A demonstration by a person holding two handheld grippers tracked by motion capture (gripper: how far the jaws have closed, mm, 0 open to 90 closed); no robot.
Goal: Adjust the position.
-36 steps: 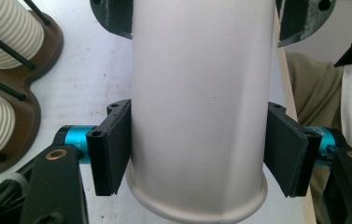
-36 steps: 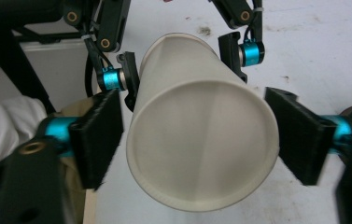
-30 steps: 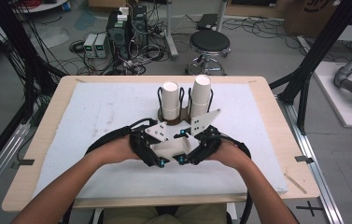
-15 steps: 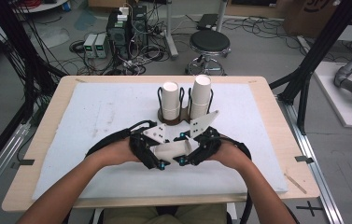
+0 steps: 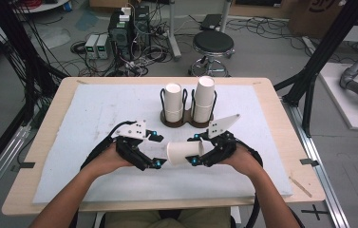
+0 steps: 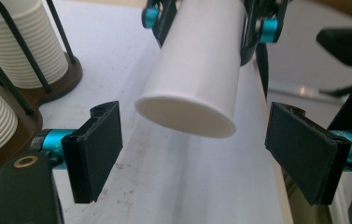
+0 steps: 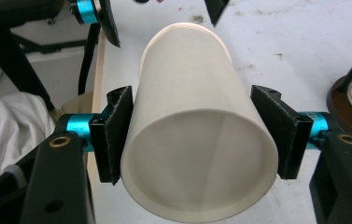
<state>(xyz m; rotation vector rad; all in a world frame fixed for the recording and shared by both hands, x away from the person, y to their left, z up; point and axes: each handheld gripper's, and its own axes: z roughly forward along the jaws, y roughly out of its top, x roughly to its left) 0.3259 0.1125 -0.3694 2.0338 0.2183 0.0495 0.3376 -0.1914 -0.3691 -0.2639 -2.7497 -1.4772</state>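
Observation:
A white paper cup [image 5: 181,152] lies level above the white mat, its open mouth toward my right hand. My right gripper [image 5: 193,149] is shut on it; in the right gripper view both pads [image 7: 117,135] press the sides of the cup [image 7: 197,154], having closed on it within the last second. My left gripper [image 5: 160,149] stands open just left of the cup's base, its jaws having just been opening. In the left gripper view the cup [image 6: 197,70] hangs ahead of the left gripper [image 6: 199,154], with nothing between the pads [image 6: 101,149].
A dark wire holder [image 5: 186,122] at the middle back of the mat carries two upright stacks of white cups [image 5: 173,102] [image 5: 204,99]; the stacks [image 6: 29,42] sit left of the left gripper. The mat [image 5: 96,114] covers a wooden table. A stool [image 5: 213,45] and cables stand behind.
The two grippers were bunched together at the cup. The left gripper has opened and drawn away to the left, while the right one has closed on the cup, which now shows between them.

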